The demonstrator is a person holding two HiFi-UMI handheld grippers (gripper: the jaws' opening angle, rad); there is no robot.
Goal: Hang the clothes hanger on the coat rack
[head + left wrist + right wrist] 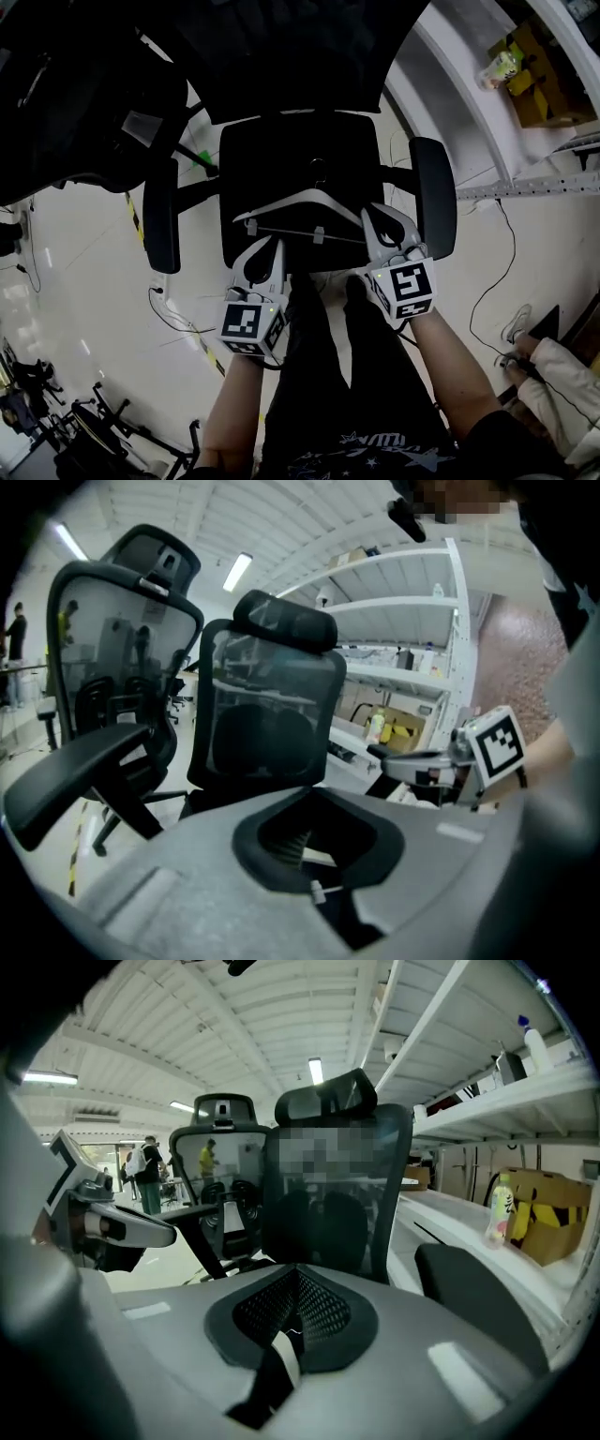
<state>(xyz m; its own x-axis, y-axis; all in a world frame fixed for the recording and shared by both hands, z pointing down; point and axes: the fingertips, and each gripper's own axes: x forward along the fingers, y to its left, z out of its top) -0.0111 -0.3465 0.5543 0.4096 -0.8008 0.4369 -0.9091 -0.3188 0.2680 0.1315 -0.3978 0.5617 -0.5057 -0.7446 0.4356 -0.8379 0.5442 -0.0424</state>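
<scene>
Clothes hanger (305, 195) lay across the chair seat (281, 150), its ends just beside both tools. The left tool (262, 248) was pressed together and empty, and so was the right tool (380, 220). Each probably needed to spread first, then pinch an arm squarely for a level lift. No coat rack showed.

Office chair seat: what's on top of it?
A white clothes hanger, between the left claw and right claw. They cover its ends; whether it touches the seat can't be told.
</scene>
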